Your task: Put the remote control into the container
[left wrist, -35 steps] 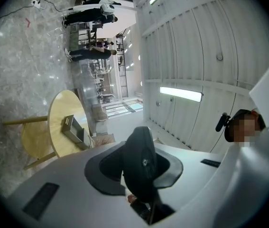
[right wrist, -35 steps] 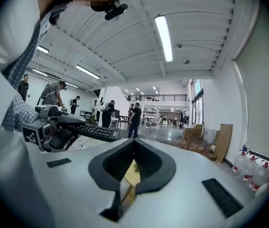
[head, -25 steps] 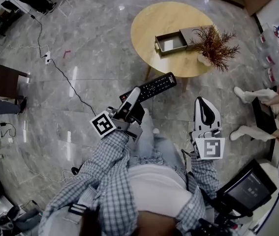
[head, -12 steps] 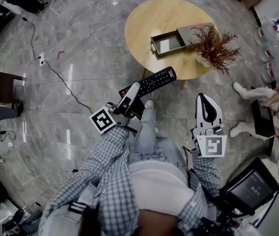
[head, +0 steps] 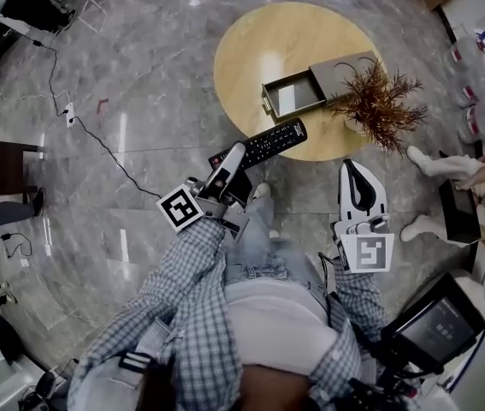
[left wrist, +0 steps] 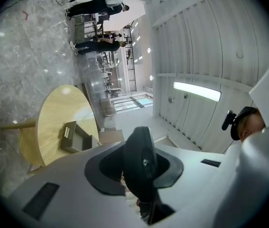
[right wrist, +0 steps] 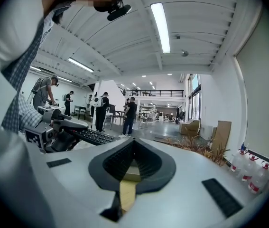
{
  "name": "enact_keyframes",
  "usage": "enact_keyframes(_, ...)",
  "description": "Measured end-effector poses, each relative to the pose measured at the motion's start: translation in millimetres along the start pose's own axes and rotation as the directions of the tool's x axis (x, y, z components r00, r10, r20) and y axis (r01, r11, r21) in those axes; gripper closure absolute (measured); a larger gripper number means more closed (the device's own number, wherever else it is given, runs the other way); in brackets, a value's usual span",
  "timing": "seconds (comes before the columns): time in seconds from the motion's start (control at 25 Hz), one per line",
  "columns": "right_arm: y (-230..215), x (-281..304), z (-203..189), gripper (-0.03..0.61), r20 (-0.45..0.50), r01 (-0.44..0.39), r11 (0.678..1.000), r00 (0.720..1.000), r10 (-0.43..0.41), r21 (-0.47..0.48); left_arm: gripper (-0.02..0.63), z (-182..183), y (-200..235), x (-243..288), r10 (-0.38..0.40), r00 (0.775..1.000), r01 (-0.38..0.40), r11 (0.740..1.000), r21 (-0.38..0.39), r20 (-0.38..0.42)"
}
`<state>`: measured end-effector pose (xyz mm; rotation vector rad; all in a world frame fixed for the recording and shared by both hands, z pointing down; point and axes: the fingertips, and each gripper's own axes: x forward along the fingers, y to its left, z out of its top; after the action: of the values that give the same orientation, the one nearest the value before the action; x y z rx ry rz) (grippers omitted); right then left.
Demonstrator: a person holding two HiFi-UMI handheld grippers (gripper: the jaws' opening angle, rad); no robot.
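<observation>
Nearest: left gripper point(head: 232, 163) was clamped on the near end of the remote control point(head: 263, 144), held in the air above the floor, far tip at the table point(head: 242, 54) edge. The right gripper point(head: 359, 182) was closed on nothing, well apart from it. Best move looked like this: carry on over the table, line the long axis up with the container point(head: 293, 92) opening, lower, maybe tilt in, then let go. Stay clear of the dried plant point(head: 381, 103) just beside it. Count: two grippers, one remote control, one table, one container, one dried plant.

No legible text anywhere I look. Remote point(head: 263, 144) key print too small for me to read.
</observation>
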<state>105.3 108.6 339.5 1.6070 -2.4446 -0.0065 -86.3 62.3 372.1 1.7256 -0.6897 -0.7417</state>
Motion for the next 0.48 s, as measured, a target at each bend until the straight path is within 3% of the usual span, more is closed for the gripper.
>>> enact_keyframes(0.48,-21.4,76.9,12.5,0.574,-0.007,0.028,1.0,1.0,-0.028,-0.008,0.525,45.9,41.0,45.3,0.039,0.998,-0.04,0.999,-0.029,-0.04)
